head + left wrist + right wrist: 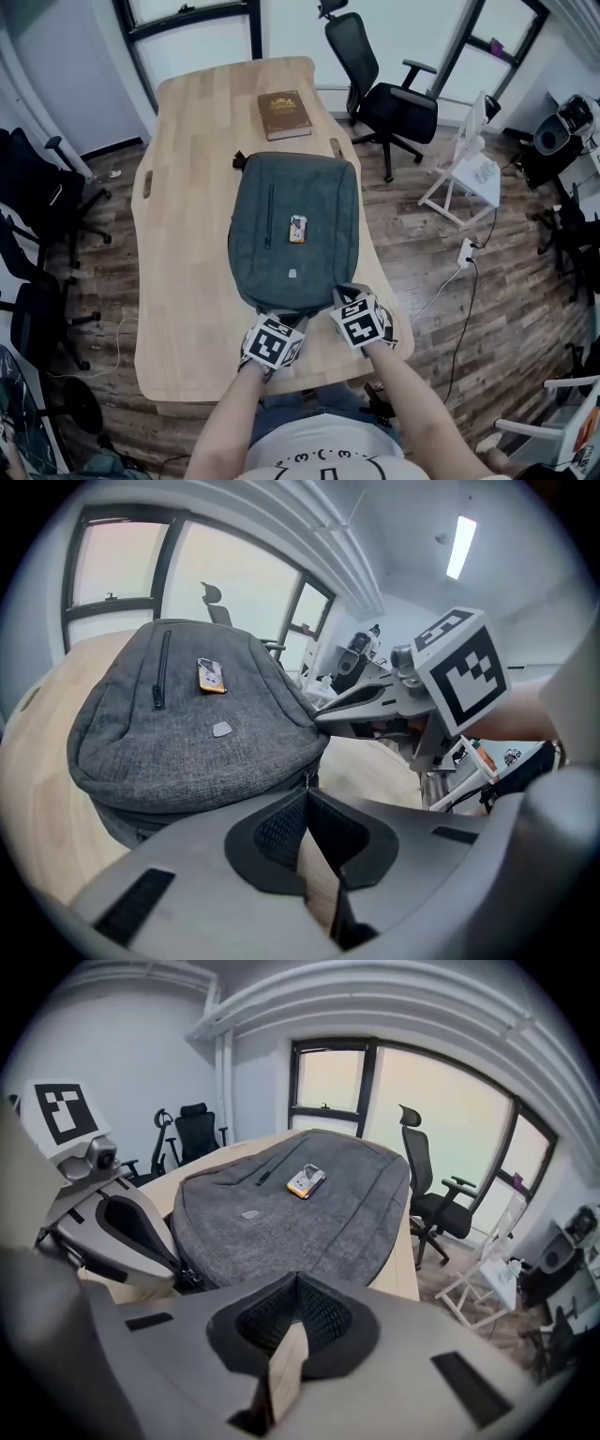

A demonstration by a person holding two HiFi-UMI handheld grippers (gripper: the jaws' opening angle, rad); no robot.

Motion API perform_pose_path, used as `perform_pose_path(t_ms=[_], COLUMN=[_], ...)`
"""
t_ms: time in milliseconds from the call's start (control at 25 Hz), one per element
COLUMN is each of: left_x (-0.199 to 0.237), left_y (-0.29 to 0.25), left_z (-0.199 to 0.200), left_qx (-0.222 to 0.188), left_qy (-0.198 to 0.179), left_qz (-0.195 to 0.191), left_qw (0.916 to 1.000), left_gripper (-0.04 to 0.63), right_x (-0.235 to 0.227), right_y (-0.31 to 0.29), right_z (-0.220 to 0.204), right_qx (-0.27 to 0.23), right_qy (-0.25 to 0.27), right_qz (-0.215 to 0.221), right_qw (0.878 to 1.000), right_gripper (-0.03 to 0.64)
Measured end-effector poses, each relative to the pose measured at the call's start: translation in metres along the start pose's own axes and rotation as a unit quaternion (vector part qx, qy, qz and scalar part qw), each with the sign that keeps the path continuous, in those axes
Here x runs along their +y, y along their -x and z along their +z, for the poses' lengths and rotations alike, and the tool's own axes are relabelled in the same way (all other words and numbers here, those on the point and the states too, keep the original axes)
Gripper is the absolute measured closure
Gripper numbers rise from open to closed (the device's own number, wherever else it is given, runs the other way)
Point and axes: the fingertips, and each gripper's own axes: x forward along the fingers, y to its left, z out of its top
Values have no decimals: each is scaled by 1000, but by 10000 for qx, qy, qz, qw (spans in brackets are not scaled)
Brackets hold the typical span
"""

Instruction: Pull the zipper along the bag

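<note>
Left gripper view: the left claw (306, 794) is sitting pinched together on the small metal zipper pull (306, 779), at the near edge of the bag (187, 733).

Right gripper view: the right claw (297, 1283) is sitting closed with its tips against the bag's near edge. I can't tell if it is nipping any fabric. To do this well, the right claw should brace that edge so the cloth is pulling taut, and the left should drag the pull low along the curved seam without twisting.

Head view: the bag is lying flat on the pale wood worktop (187, 281). It is grey woven cloth, soft and rounded, with a small orange tag (298, 228) on top. A brown hardcover book (284, 114) is lying beyond it.
</note>
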Motion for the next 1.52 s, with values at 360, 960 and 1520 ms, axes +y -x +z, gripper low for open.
perform_pose_path(t_ms=[360,960,1520], left_x=[18,69,135], left_y=[32,73,97], left_z=[-12,-29,-28], left_qx=[15,-8,-50], left_qy=[-116,-29,-40], left_qz=[1,90,692], left_qw=[9999,10000,9976], left_gripper=[578,578,577], right_x=[0,4,13], right_y=[-1,-7,-11], right_z=[-1,-2,-2], right_qx=[268,522,538], right_qy=[-90,326,348], right_qz=[145,294,388], right_qw=[9995,9977,9972], right_gripper=[565,566,566])
